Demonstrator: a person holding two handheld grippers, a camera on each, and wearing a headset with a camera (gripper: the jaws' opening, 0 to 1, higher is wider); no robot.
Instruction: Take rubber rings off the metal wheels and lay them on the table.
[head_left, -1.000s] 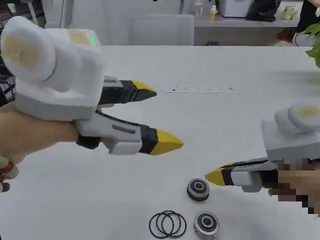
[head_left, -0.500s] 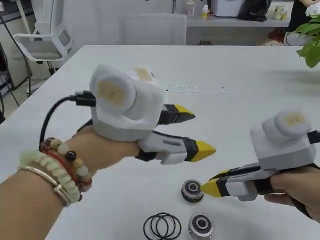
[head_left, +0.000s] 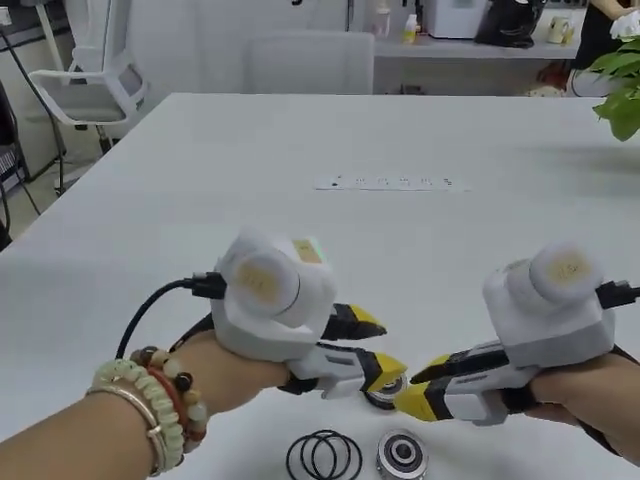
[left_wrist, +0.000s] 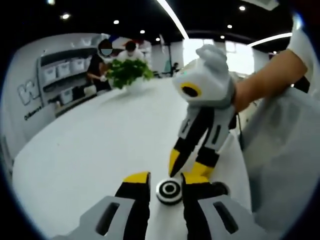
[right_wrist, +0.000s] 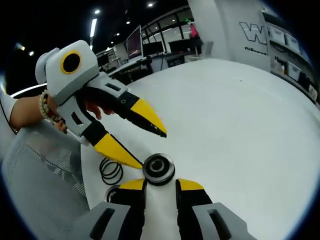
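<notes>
A metal wheel (head_left: 381, 391) with a dark rubber ring lies on the white table (head_left: 300, 200), mostly hidden between the two grippers. My left gripper (head_left: 388, 345) is open and low, its yellow tips straddling this wheel (left_wrist: 169, 191). My right gripper (head_left: 412, 388) faces it, open, with its tips just short of the wheel (right_wrist: 158, 169). In the left gripper view the right gripper (left_wrist: 189, 167) points down at the wheel from beyond. A second wheel (head_left: 403, 455) lies nearer me. Three loose black rubber rings (head_left: 323, 455) lie overlapped beside it.
A white power strip (head_left: 392, 183) lies flat mid-table. A green plant (head_left: 622, 85) stands at the far right edge, and chairs (head_left: 95, 90) stand beyond the far side. The person's beaded wrist (head_left: 150, 395) holds the left gripper.
The left gripper has come down from high on the left to the table, its tips now around the wheel. The right gripper has edged closer to the wheel.
</notes>
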